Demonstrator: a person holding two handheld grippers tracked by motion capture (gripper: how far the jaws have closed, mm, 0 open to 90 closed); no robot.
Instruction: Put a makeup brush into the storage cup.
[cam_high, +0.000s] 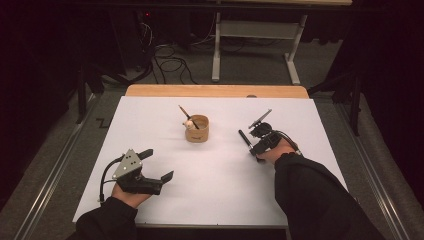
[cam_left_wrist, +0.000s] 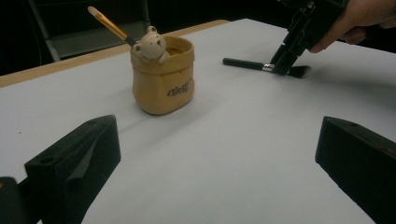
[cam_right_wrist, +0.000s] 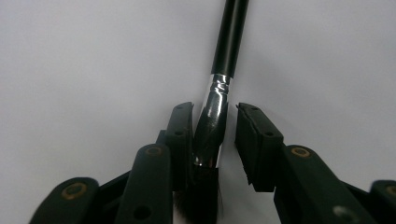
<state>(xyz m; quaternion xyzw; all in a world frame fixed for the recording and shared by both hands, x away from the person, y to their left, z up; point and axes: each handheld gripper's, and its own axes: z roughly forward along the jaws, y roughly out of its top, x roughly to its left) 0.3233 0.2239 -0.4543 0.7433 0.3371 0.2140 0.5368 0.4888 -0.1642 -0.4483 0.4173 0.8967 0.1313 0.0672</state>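
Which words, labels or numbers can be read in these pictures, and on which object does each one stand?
"Good", in dark cursive, uncertain because it is blurred: on the front of the tan pot with the small bear figure on its rim.
No other writing can be read, on the black brush or elsewhere.

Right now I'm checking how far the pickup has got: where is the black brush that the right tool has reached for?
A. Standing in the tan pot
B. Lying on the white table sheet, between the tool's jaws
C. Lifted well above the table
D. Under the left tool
B: the black brush lies flat on the white sheet, its metal collar between the jaws of the right tool, a gap showing on one side.
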